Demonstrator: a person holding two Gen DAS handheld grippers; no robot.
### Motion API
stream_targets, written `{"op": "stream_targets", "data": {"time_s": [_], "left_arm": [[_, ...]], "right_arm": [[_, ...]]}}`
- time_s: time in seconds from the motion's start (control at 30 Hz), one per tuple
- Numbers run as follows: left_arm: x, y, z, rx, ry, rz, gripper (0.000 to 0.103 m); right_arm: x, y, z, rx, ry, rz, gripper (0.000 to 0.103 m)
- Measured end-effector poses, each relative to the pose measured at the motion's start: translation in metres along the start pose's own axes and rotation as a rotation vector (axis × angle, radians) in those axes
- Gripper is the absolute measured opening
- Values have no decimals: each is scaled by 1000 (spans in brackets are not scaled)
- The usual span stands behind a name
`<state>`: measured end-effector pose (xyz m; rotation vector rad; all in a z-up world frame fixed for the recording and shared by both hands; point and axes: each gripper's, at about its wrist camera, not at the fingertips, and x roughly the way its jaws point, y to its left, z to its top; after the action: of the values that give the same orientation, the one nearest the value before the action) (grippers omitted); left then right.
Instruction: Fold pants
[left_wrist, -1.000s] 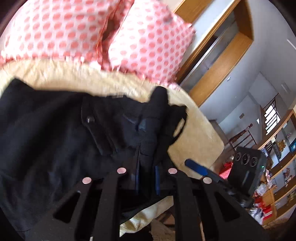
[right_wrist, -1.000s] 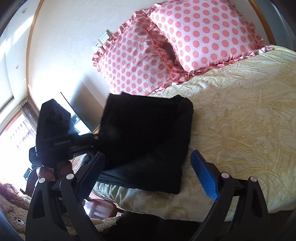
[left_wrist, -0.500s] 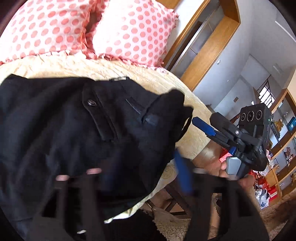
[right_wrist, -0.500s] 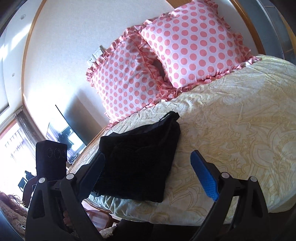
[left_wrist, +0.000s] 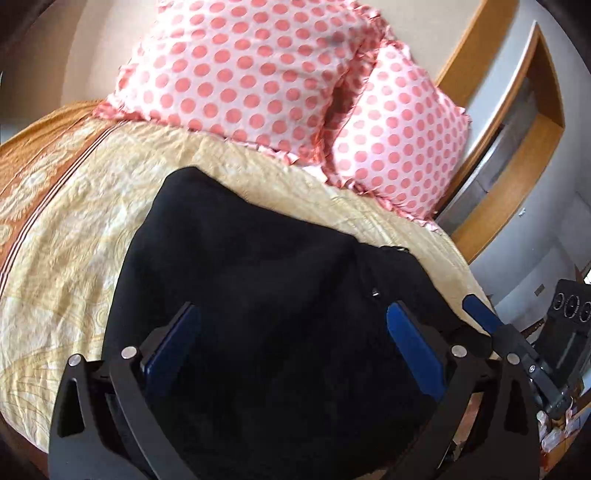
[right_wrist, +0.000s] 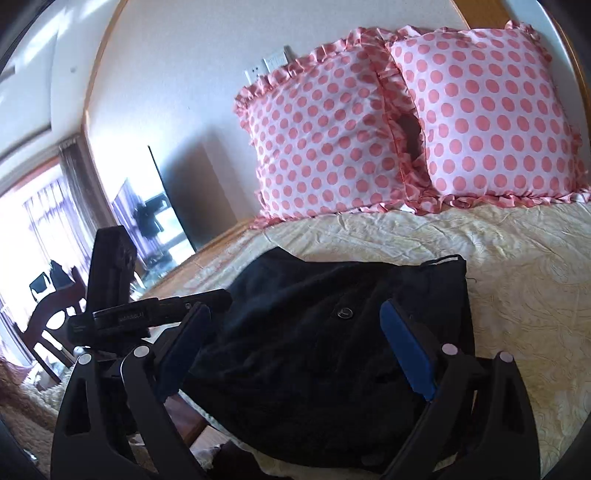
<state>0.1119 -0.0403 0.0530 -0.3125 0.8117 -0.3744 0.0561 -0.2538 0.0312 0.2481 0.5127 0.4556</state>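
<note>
While spread, fingers (left_wrist: 173, 343) flanking pants (left_wrist: 266, 295).

Both wrist views close above pants (left_wrist: 258, 295), facing pillows (right_wrist: 406, 125)

Matt black cloth pants (left_wrist: 258, 295), faintly napped, lie between the left gripper (left_wrist: 291, 332)'s matt black plastic arms and smooth blue pads. Beneath them, a cream bedspread (left_wrist: 74, 240) of crinkled, patterned cloth; beyond, frilled polka-dot pillows (right_wrist: 406, 129) and glossy wood trim (left_wrist: 517, 155).

Two polka-dot pillows (right_wrist: 406, 125) leaned against a pale wall (right_wrist: 177, 74) (sockets above), cream bedspread (left_wrist: 74, 229) below, bright window (right_wrist: 33, 229) leftward.
</note>
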Motion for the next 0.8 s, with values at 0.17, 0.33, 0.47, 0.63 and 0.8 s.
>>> {"op": "stream_targets", "data": {"time_s": [0.17,0.33,0.47,0.63,0.8], "left_arm": [[6,17,-22,25,48,28,100],[-4,9,-3,14,69,-69,100],[-1,7,38,-32,7,-170,101],[49,10,63,-58,119,-81,101],[71,29,58,-106,168,-52,101]], "right_arm": [[22,-23,-39,23,165,-89,95],[11,-20,-19,37,142,-56,95],[24,-42,14,148,128,12,95],[69,-62,13,229,313,-55,95],[70,-72,8,272,317,-13,95]]}}
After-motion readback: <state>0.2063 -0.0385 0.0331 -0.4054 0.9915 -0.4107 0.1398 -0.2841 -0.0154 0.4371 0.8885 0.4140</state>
